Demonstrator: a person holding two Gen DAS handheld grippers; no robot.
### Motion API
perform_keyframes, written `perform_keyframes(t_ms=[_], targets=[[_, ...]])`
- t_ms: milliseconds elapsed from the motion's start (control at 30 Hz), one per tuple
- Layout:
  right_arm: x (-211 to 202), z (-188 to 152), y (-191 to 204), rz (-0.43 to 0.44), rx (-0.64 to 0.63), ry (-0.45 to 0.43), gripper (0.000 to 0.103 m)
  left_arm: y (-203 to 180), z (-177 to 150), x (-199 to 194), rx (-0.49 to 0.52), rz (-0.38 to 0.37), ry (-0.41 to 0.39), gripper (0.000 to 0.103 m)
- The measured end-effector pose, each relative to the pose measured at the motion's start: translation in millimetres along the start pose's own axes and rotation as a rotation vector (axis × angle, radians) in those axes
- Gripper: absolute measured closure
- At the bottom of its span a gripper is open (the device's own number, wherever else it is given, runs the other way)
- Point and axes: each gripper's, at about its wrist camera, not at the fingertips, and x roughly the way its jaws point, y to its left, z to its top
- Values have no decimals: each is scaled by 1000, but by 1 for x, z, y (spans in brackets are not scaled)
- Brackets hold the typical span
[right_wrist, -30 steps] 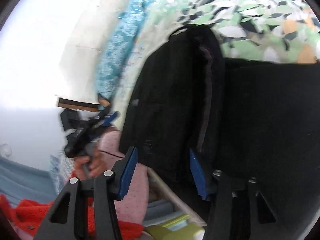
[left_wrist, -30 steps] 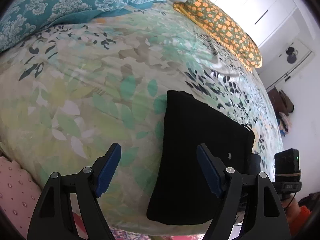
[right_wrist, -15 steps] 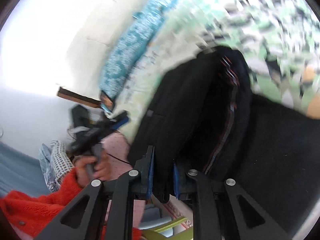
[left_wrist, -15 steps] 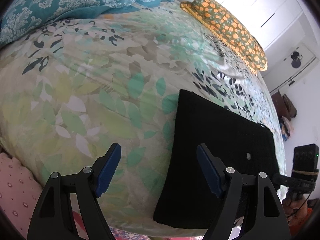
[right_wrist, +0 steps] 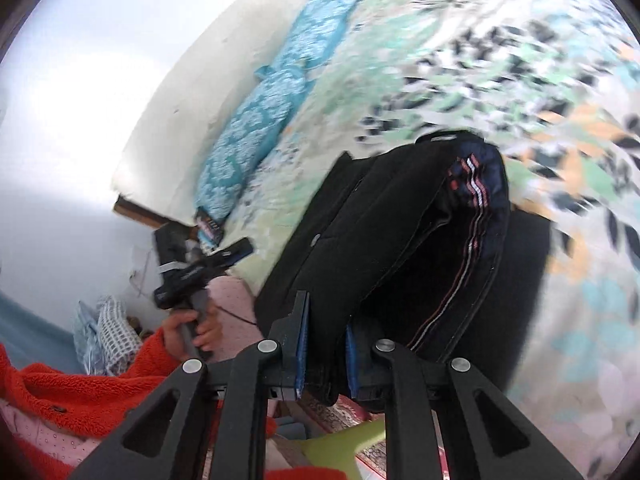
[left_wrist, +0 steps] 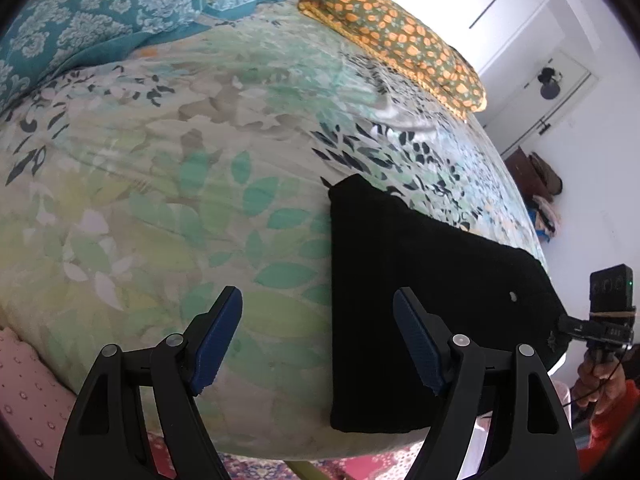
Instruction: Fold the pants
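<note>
Black pants (left_wrist: 420, 300) lie folded flat near the front edge of the leaf-print bed (left_wrist: 180, 160). My left gripper (left_wrist: 320, 340) is open and empty, hovering above the bed's front edge, its right finger over the pants. In the right wrist view my right gripper (right_wrist: 324, 354) is shut on the pants' waistband end (right_wrist: 400, 240) and lifts it, showing a striped inner lining (right_wrist: 472, 184). The right gripper also shows at the far right of the left wrist view (left_wrist: 560, 328).
Teal patterned pillows (left_wrist: 80, 32) lie at the bed's far left. An orange-dotted folded blanket (left_wrist: 400, 36) lies at the far edge. White wardrobe doors (left_wrist: 500, 0) stand behind. A pink cloth (left_wrist: 24, 392) is at the lower left. A patterned rug (left_wrist: 360, 468) lies below.
My right gripper closed on the pants' edge and raised it off the bed. My left gripper stayed open, and its view shifted slightly.
</note>
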Motion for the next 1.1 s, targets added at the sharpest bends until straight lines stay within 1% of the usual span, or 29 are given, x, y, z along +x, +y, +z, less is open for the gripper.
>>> perform_keyframes(t_ms=[200,267,333,400,433,467,500,533,567,600,633,667,700,767,833,867,900,933,967,1000,1033,1100], targets=[[-11,-13,-23,-43,23,-15,87,-25,-9,8,85,-10,36,24],[-2,-21,-41,-78,55,8,87,-33,-12,15,109,-9,58,24],[13,-31,-62,-155,77,47,87,-40,-15,22,138,-6,79,24],[22,-38,-72,-159,103,46,85,-49,-20,29,186,4,97,23],[20,-39,-74,-152,116,28,84,-56,-25,35,234,18,119,23],[16,-39,-75,-145,127,11,75,-59,-28,39,261,30,137,23],[11,-39,-74,-157,130,4,71,-64,-34,46,303,60,168,23],[6,-37,-72,-178,122,-2,65,-67,-37,48,319,72,176,24],[-3,-34,-66,-216,99,-21,65,-67,-37,47,322,72,172,24],[-13,-28,-55,-271,49,-51,65,-68,-37,43,320,66,158,24],[-20,-22,-44,-302,-1,-73,64,-70,-35,36,317,54,130,24],[-25,-14,-33,-312,-47,-95,64,-72,-33,32,313,43,112,23],[-29,-4,-21,-303,-87,-115,64,-75,-32,31,323,31,96,22],[-23,13,-9,-277,-130,-132,65,-81,-33,38,344,35,116,22],[-8,30,-10,-269,-129,-133,65,-87,-40,51,373,59,161,22],[3,37,-20,-279,-103,-126,65,-89,-44,57,392,70,180,22],[15,42,-32,-327,-72,-111,65,-91,-48,63,411,77,200,22],[30,45,-48,-382,-33,-76,65,-92,-52,66,426,85,214,22],[42,45,-60,-399,-7,-46,70,-92,-53,67,437,86,213,20],[46,44,-66,-395,7,-50,70,-93,-54,65,442,85,210,20],[42,42,-64,-385,7,-78,71,-93,-53,63,440,85,211,20],[26,35,-48,-412,-18,-107,70,-91,-52,55,425,92,201,20]])
